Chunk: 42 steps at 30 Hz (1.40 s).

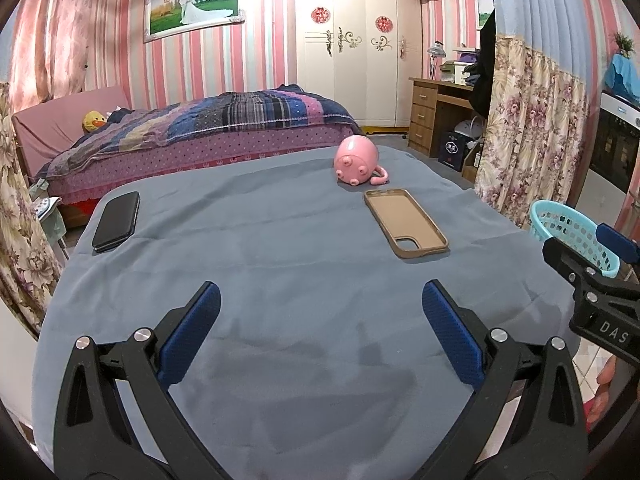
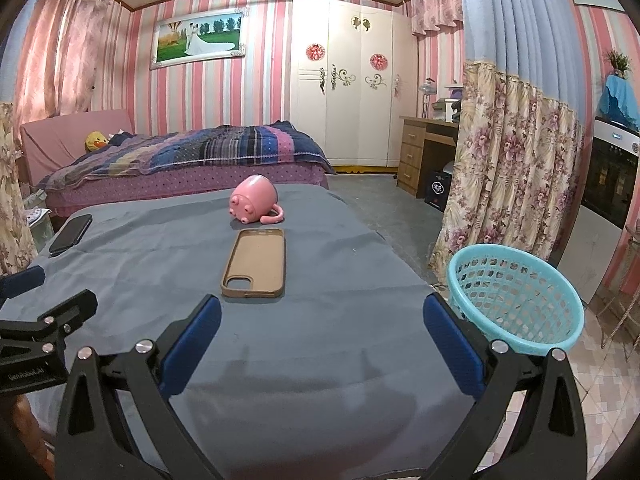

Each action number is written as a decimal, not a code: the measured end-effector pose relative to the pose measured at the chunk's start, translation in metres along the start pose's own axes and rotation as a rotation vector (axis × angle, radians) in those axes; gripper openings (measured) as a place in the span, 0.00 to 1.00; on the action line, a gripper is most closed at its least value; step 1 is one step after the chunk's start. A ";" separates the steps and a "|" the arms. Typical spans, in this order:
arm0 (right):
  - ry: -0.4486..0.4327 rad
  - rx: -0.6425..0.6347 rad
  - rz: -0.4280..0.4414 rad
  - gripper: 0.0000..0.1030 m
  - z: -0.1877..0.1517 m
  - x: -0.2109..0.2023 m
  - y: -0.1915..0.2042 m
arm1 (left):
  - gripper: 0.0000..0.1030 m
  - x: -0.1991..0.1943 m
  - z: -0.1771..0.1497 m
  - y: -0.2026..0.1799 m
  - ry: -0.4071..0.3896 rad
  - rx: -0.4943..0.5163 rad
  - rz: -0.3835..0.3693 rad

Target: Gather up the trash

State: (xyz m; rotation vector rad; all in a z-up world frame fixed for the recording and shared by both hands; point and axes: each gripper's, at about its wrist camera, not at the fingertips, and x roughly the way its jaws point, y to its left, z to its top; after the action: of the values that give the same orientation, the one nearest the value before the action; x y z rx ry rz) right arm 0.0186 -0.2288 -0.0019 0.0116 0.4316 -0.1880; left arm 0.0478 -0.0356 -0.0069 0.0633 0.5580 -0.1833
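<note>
Hiding part of the basket (image 1: 576, 236); right gripper (image 1: 600, 276), itself cut off.

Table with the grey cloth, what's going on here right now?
A person holds two grippers above the grey cloth-covered table, and neither holds anything. The left gripper and the right gripper both hover with fingers spread wide. On the cloth lie a tan phone case, a tipped pink pig mug and a black phone. A turquoise basket sits off the table's right side, seemingly empty.
</note>
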 end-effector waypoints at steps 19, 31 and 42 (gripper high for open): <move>0.003 -0.015 0.002 0.96 0.000 0.000 0.000 | 0.95 -0.003 -0.001 -0.003 -0.002 0.009 -0.011; 0.004 -0.015 0.001 0.96 0.000 0.000 0.000 | 0.95 -0.002 -0.002 -0.003 -0.001 0.008 -0.013; 0.002 -0.016 -0.001 0.96 0.001 0.000 0.000 | 0.95 -0.002 -0.002 -0.003 -0.001 0.008 -0.011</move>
State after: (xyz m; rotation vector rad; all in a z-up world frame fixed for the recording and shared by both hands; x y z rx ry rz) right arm 0.0189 -0.2291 -0.0013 -0.0040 0.4352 -0.1854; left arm 0.0443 -0.0380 -0.0072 0.0680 0.5571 -0.1968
